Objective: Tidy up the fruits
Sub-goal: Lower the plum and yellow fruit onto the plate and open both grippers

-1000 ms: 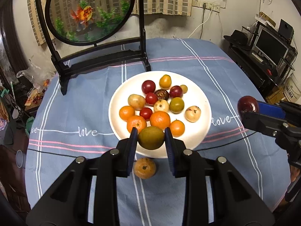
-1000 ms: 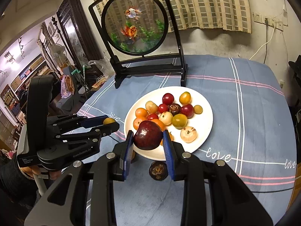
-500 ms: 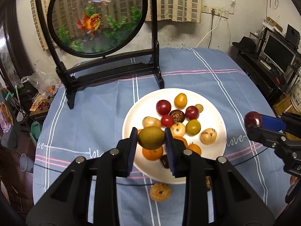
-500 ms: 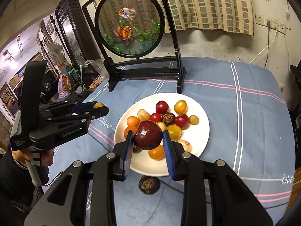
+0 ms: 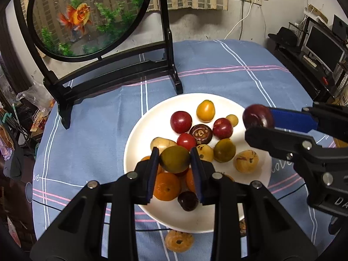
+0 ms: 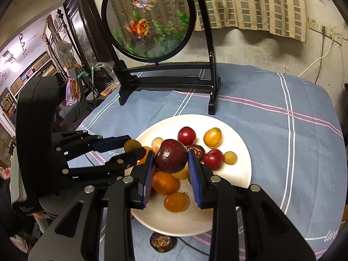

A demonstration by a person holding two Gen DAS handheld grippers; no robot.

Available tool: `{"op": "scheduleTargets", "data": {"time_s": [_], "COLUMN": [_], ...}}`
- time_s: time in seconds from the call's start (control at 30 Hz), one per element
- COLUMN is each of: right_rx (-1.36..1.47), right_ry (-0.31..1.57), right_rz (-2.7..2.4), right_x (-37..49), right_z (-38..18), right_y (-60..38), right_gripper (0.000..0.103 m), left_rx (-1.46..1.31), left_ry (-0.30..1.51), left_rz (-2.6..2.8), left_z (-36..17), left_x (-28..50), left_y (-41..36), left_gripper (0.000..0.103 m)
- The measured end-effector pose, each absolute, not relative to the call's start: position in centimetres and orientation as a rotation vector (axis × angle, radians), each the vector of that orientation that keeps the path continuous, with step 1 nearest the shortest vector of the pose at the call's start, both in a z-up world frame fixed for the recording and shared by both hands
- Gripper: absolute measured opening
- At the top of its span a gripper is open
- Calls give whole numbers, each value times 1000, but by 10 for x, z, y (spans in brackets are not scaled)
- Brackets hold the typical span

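Left gripper [image 5: 175,159]: blue-padded tongs clamped on round olive-green fruit [image 5: 174,159], held above round white plate [image 5: 139,130]. Right gripper [image 6: 170,159]: tongs clamped on glossy dark-red plum [image 6: 171,158], also over plate. Plate on blue striped tablecloth [image 5: 91,117], bearing oranges, red plums, yellow fruits. Brown spotted fruit [image 5: 178,241] lies on cloth beside plate's near rim.

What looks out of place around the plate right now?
Two fruits lie on the tablecloth off the white plate at its near edge: a spotted orange-brown fruit and a dark shrivelled fruit.
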State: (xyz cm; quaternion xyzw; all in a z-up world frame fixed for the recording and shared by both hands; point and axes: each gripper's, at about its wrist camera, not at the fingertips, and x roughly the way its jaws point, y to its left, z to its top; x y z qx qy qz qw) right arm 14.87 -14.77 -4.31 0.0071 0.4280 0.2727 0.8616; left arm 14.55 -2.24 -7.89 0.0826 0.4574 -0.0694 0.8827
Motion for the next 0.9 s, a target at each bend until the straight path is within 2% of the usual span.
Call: {"op": "scheduleTargets", "data": {"time_s": [0.4, 0.43, 0.47, 0.53, 0.6, 0.63, 0.67, 0.7, 0.73, 0.9], "right_rx": [-18, -19, -26, -53, -55, -40, -34, -33, -28, -15], "right_ry": [936, 951, 967, 978, 991, 989, 979, 972, 953, 922], "right_rz": [564, 566, 562, 532, 518, 519, 516, 510, 498, 482], "right_x": [177, 180, 183, 186, 189, 190, 190, 190, 188, 178], "right_z": [-63, -66, -70, -75, -77, -76, -75, -73, -70, -57], "right_y": [-139, -139, -138, -137, -137, -139, -141, -143, -146, -159], "right_gripper": [32, 32, 33, 36, 38, 38, 43, 55, 59, 59], "left_rx": [195, 197, 200, 208, 205, 200, 199, 198, 197, 176], "left_ry": [980, 982, 983, 977, 983, 985, 983, 978, 978, 970], "left_rz": [-144, -145, -148, -137, -137, -133, -128, -124, -124, -114], "left_z": [-98, -99, -101, -103, -104, -105, -104, -104, -103, -95], "left_x": [162, 163, 163, 165, 166, 166, 166, 166, 165, 160], "left_y": [-27, -28, -28, -29, -28, -27, -26, -25, -25, -17], "left_gripper": [30, 33, 43, 55, 55, 59, 62, 62, 62, 62]}}
